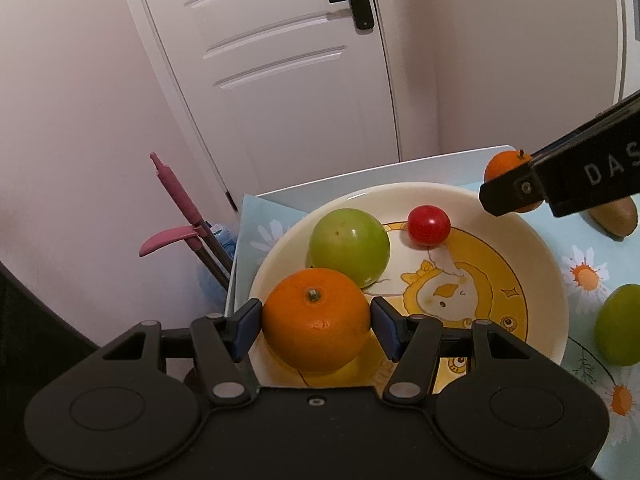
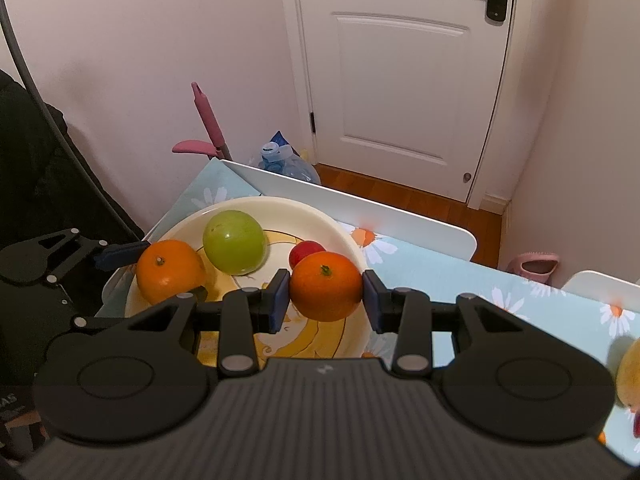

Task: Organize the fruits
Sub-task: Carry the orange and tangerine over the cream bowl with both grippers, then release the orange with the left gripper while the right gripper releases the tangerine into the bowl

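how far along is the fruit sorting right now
Done: a green apple and a red tomato lie in the plate. In hand: the left gripper and the right gripper each hold an orange over it. Left: a second green fruit and a kiwi still sit on the tablecloth.

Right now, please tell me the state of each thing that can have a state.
Left gripper: shut on the lighter orange, low over the plate.
Right gripper: shut on the darker orange, above the plate rim.
Green apple: in the plate.
Red tomato: in the plate.
Door: closed.
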Available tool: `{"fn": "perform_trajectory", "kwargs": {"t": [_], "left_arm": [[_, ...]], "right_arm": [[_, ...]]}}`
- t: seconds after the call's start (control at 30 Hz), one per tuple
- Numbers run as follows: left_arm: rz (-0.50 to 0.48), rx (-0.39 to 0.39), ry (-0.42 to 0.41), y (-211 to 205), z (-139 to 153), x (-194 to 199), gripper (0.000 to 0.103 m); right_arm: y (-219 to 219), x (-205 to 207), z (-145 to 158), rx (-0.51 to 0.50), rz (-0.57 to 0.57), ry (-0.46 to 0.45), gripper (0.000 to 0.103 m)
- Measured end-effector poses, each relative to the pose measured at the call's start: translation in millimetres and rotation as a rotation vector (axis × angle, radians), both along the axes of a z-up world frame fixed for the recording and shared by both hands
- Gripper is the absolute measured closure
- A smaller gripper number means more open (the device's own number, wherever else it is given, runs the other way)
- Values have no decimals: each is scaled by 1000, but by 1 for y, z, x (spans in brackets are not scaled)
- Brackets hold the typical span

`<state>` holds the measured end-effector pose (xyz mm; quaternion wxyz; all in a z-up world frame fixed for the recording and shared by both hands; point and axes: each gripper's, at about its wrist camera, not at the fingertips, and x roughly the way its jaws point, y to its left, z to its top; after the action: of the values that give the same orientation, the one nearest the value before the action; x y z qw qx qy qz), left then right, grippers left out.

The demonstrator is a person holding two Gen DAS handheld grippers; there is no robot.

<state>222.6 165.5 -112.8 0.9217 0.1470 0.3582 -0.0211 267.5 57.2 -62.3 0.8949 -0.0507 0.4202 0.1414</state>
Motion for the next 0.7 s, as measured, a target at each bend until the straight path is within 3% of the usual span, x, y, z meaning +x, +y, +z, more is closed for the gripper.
{"fn": "perform_trajectory", "kwargs": {"t": [0.07,0.1,0.13,0.7], "left_arm": [[2,14,-22,-2,1,-3,26],[2,19,-41,-2,3,-5,10],[4,10,-61,-2,7,-7,4],[157,-137,22,10,31,-52,3]], "right_arm": [[0,0,1,-1,6,-1,49],[-1,0,1,0,10,-1,49],[-1,0,2,1,13,-1,49],[0,2,-5,-31,180,17,49]]}}
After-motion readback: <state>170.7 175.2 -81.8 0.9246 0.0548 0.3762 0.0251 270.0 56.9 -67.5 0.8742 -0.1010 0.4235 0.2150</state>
